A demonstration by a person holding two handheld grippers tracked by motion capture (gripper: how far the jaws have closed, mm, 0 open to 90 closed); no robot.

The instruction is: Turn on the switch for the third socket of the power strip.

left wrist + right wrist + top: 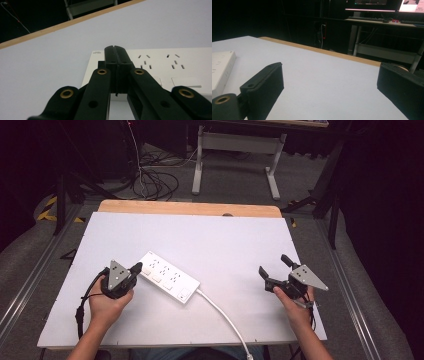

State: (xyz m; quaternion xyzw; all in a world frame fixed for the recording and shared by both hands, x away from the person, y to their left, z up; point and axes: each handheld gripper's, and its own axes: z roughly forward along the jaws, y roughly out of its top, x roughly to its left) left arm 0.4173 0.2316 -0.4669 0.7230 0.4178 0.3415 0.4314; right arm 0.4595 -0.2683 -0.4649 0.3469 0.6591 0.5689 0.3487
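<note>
On the white board (210, 245), near its left side, the left hand (107, 302) comes up from the bottom edge with its forearm angled inward, wrapped round the left gripper (136, 268), which points right and slightly away toward the near end of the strip (169, 276). Its jaws are pressed together with nothing between them; in the left gripper view the closed tips (115, 53) lie over the end of the strip (175, 67), though whether they touch its top I cannot tell. Over on the right, the right hand (292, 302) rises from the bottom edge too, holding the right gripper (274, 265) well apart from the strip – its jaws stand wide apart and empty, aimed up and left across bare board, and the right gripper view shows the strip's corner (222, 67) at far left. One strip lies slantwise left of the board's middle, white, with three sets of sockets and a button at the near end, and one white cord (225, 317) runs from it off the front edge. Beneath the board a wooden table (190, 208) shows along the far edge. Behind, the room is dark – grey floor, a tangle of cables (155, 180), one white-legged desk (235, 155), and lit screens (372, 3) in the right gripper view
</note>
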